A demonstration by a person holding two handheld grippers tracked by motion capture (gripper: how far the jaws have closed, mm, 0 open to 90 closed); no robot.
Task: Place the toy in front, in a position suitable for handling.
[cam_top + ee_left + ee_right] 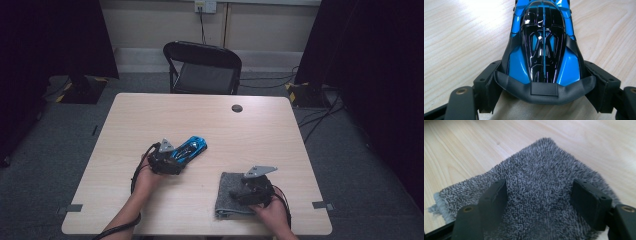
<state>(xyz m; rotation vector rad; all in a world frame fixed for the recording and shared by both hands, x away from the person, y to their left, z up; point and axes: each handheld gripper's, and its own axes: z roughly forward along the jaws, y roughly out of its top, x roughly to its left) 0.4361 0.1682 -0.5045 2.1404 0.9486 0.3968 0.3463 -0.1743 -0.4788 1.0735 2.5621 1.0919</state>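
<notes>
Left gripper (pixel 176 159) has the blue toy car (pixel 190 148) by its rear end, jaws wide and pressed on both flanks, as the left gripper view shows; car (pixel 543 45) sits on the desk (pixel 210 117) left of centre, nose pointing far-right. Right gripper (pixel 239 194) hovers over the grey cloth (pixel 227 192) at the near-right of the desk; jaws part open, one each side of a patch of pile, pads (pixel 496 195) not pinching it, so it holds nothing; whether the tips touch the cloth (pixel 541 192) you can't tell.

My read: step in hand is picking up the cloth, likely to wipe the car.

How to do it well:
- drop the right gripper straight down so both pads press into the pile, then close; a fold has to bunch between them, else you only skim fibres
- grab near an edge or corner; the centre of a folded cloth may lift only the top layer
- keep the left grip as is; car body is glossy and tapered, so it could slip if you loosen
- lift the cloth clear before moving left

Count: 1 car; 1 cloth; 2 grippers; 1 desk; 1 black chair (pixel 202 67) at the far side.
</notes>
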